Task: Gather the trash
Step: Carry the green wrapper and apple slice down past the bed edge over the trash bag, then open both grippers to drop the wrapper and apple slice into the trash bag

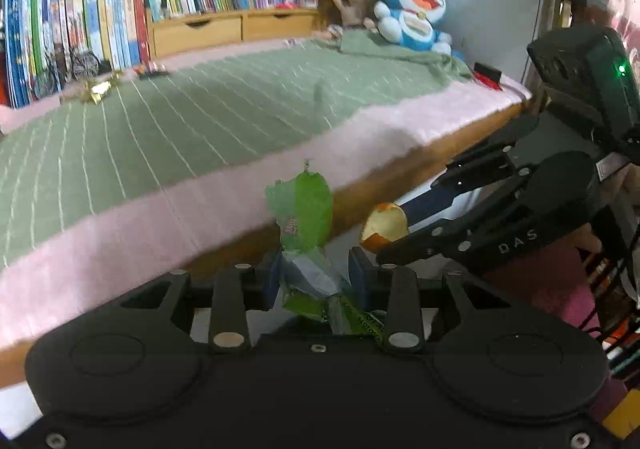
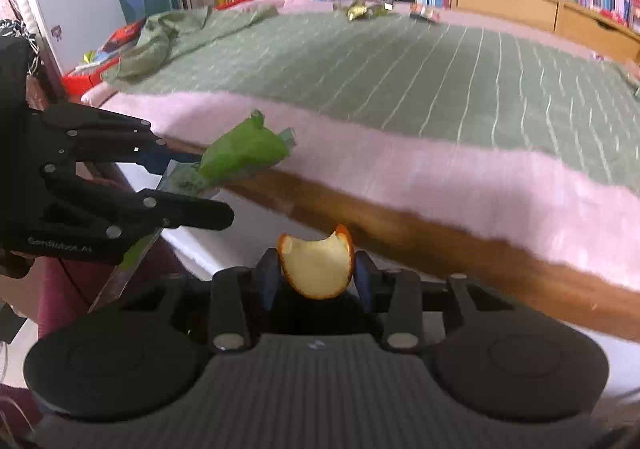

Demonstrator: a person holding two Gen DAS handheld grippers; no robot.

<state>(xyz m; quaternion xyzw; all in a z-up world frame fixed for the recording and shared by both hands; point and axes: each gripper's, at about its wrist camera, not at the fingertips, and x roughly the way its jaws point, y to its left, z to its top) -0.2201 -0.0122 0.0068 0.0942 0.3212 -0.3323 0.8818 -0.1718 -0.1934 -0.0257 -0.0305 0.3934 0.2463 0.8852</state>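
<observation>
Off the bed's near edge, I have trash clamped in both tongs.

My left gripper [image 1: 314,277] is closed on a crumpled green wrapper [image 1: 306,213], its blue pads pinching the foil low down while the green top sticks up in front of the pink blanket [image 1: 224,205]. My right gripper [image 2: 316,275] is closed on a piece of orange peel [image 2: 318,265], pale inside facing my camera, held between both pads. Both loads hang just off the bed's wooden side rail [image 2: 460,245], over pale floor, near each other but apart. More litter lies at the far edge of the green striped cover [image 1: 180,121]: a gold foil wrapper [image 1: 100,89] and a small dark packet [image 1: 152,69], close by the row of books [image 1: 80,25]. A blue plush toy [image 1: 416,13] and a doll [image 1: 354,1] sit at the bed's far corner.
</observation>
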